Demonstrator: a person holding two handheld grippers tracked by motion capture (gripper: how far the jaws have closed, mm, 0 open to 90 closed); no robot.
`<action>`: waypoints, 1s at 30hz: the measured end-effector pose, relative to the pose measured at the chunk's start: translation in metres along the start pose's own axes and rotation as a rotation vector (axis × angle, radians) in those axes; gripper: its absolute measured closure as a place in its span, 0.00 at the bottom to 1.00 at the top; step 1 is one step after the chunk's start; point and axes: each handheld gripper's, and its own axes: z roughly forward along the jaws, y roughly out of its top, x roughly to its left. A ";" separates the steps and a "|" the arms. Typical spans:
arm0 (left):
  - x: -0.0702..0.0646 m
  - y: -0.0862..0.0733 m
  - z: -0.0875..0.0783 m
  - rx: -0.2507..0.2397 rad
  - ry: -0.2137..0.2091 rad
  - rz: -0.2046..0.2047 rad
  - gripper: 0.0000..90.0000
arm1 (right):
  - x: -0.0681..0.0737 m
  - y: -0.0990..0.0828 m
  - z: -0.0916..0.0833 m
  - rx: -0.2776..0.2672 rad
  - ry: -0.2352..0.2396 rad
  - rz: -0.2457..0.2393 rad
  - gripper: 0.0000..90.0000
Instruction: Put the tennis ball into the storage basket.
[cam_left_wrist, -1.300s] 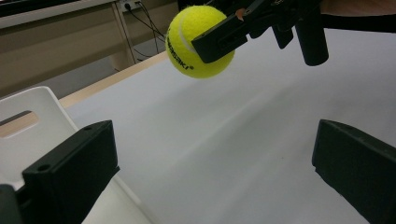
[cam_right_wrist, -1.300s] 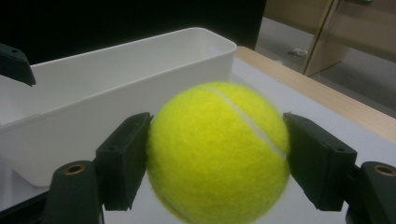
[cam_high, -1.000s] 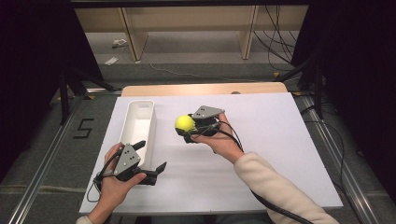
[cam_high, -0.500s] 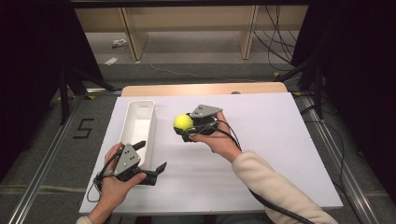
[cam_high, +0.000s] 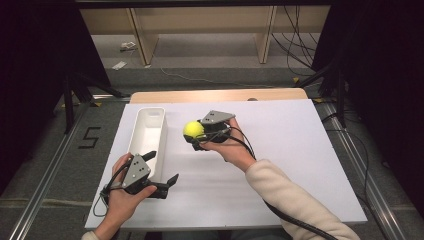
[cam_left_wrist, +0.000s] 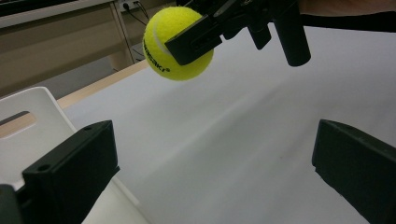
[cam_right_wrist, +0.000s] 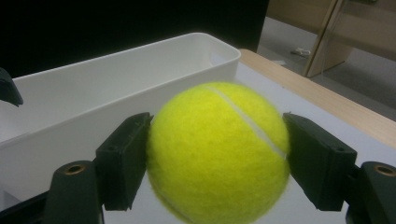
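A yellow tennis ball is held above the white table sheet, right of a long white bin. My right gripper is shut on the ball, which sits squeezed between the two black jaws in the right gripper view. The bin lies just beyond the ball there. My left gripper rests low at the near left, beside the bin's near end, open with nothing between its jaws. In the left gripper view the ball hangs up ahead in the other gripper's jaws.
A wooden table edge runs along the far side of the sheet. Beyond it are a grey floor with cables and wooden shelf legs. Metal rails flank the table on the left.
The right gripper has carried the ball slightly left toward the bin. The left gripper has stayed put.
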 end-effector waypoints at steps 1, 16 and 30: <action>0.000 0.000 0.000 0.000 0.000 0.000 0.00 | 0.000 0.000 0.000 -0.001 0.001 -0.001 0.30; 0.000 0.000 0.000 0.002 -0.003 0.002 0.00 | 0.001 0.005 0.005 0.005 0.004 -0.004 0.30; -0.001 0.000 0.000 0.003 -0.003 0.007 0.00 | 0.002 0.010 0.011 0.005 0.011 -0.002 0.30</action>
